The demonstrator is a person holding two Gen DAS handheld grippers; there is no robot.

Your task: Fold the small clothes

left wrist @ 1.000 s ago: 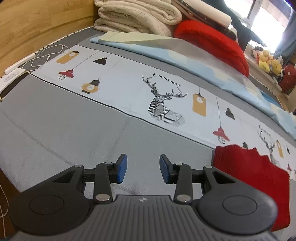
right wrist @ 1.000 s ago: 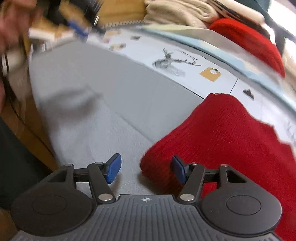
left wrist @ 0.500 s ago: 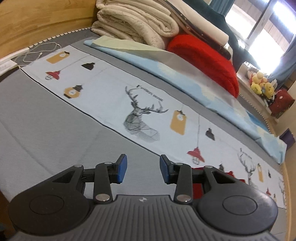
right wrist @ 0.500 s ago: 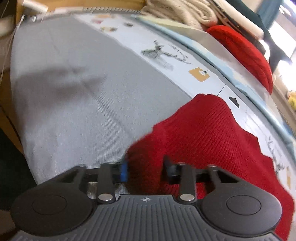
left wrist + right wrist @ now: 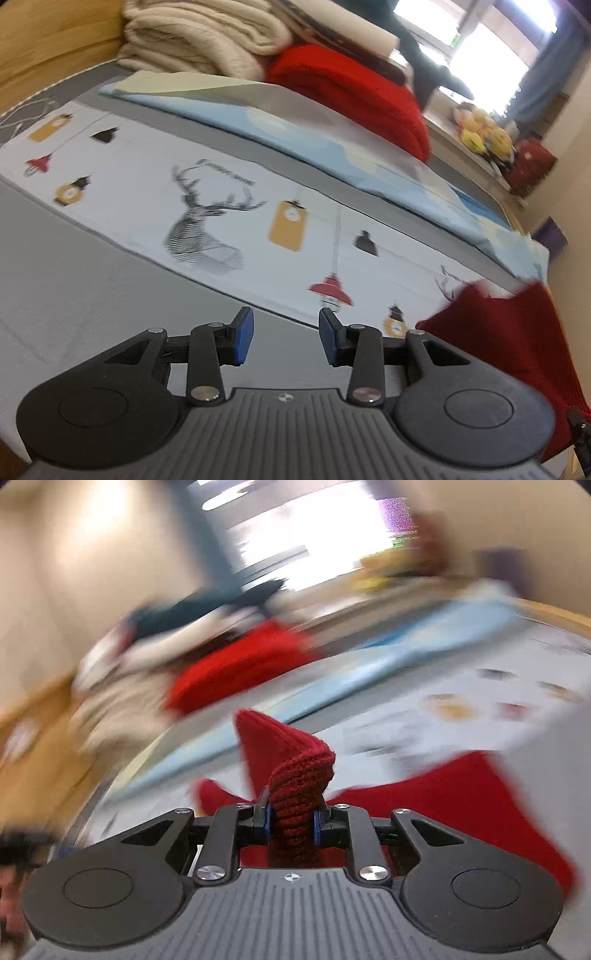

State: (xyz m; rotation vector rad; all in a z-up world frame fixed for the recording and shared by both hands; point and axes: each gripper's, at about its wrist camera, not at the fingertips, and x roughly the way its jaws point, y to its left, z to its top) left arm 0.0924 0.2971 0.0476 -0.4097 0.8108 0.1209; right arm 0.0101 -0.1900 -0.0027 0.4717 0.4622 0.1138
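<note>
Since the earlier frame, right tongs [image 5: 290, 821] that stood agape beside the knit's near edge now pinch a fold of the red knitted garment [image 5: 299, 775]; their jaws are closing, with cloth bunched between the blue pads [image 5: 316, 825]. Their view has swung from the grey bedcover toward the far wall and window, heavily blurred. Left tongs [image 5: 282, 336] have shifted as well: the garment, once close ahead-right of them, now lies farther off at their right.

Progress, as judged: an early stage. One corner or edge of the garment is gripped and raised, forming a peaked ridge directly ahead of the right jaws, while the rest trails low behind and to their right. No finished fold can be made out; the carry-over, the laying down and any further folds appear to remain.

Left tongs: partly open, nothing between the pads [image 5: 242, 334], hanging over the grey bedcover [image 5: 74, 288], with the printed deer-and-lantern sheet [image 5: 207, 218] ahead.

Garment: deep red, ribbed coarse knit, thick and soft, doubled over itself at the grip; in the left view its body [image 5: 509, 332] appears as a rumpled mass at the right, edges blurred, exact outline unclear.
</note>
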